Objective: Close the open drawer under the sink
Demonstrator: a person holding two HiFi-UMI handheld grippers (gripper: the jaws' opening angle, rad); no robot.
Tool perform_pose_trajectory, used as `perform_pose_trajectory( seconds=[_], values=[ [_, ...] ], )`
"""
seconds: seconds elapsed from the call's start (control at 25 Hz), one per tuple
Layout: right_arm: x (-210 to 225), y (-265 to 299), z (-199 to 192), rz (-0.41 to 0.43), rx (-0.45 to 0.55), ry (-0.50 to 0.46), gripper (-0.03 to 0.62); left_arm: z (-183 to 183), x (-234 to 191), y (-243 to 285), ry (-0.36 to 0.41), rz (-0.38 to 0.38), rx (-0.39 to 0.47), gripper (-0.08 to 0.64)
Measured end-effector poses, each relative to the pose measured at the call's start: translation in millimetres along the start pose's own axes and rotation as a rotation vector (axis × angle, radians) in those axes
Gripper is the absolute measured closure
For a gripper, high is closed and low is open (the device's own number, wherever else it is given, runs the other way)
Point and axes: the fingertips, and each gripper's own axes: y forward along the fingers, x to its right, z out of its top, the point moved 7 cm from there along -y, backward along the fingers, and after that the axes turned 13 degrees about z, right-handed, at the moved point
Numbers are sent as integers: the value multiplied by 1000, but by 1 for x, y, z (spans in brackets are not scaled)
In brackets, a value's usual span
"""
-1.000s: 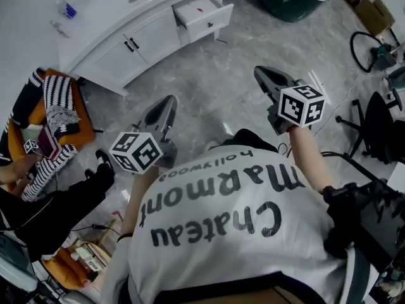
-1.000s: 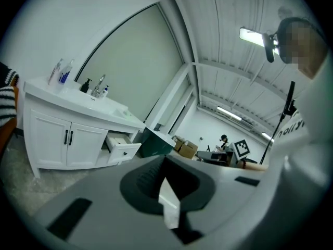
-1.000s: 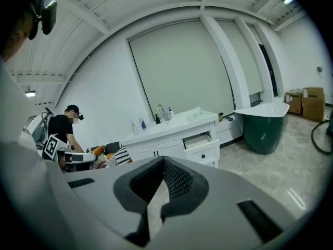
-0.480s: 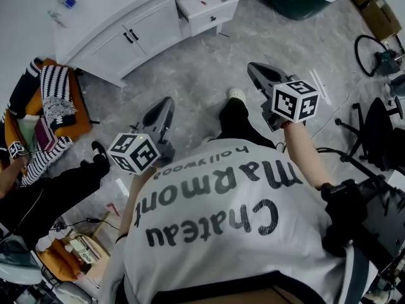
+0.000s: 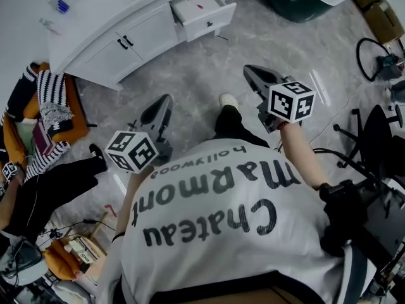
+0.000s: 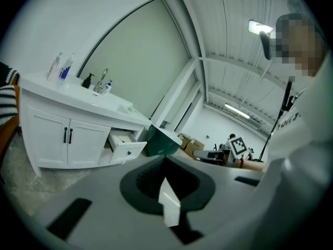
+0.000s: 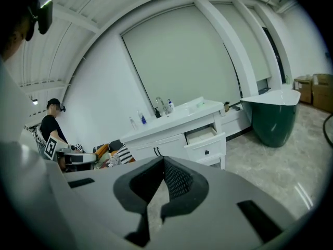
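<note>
Both forearms reach forward, grippers aimed toward the vanity (image 5: 95, 52). Left gripper (image 5: 166, 101): jaws pressed together, nothing between them. Right gripper (image 5: 252, 73): the same, tips meeting, empty. Drawer (image 5: 204, 12) stands pulled out beside the cabinet doors, well apart from both grippers. Marker cubes (image 5: 131, 151) cover the hands.

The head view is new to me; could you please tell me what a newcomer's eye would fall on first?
The one open drawer juts from the white sink cabinet at the top of the view. Nearer, the left hand-held gripper and right hand-held gripper point towards it across the grey floor, both shut and empty.
</note>
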Motion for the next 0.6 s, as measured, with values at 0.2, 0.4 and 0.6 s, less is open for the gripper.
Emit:
perform_pose_trajectory(
  seconds=[0.2, 0.4, 0.6],
  values=[
    [35, 23, 17, 49, -60, -20, 584, 9, -4, 36, -57, 51, 3, 552],
    [75, 50, 43, 115, -152, -72, 584, 31, 2, 80, -107, 87, 47, 552],
    [118, 77, 76, 174, -193, -78, 584, 52, 6, 122, -138, 141, 66, 552]
  ],
)
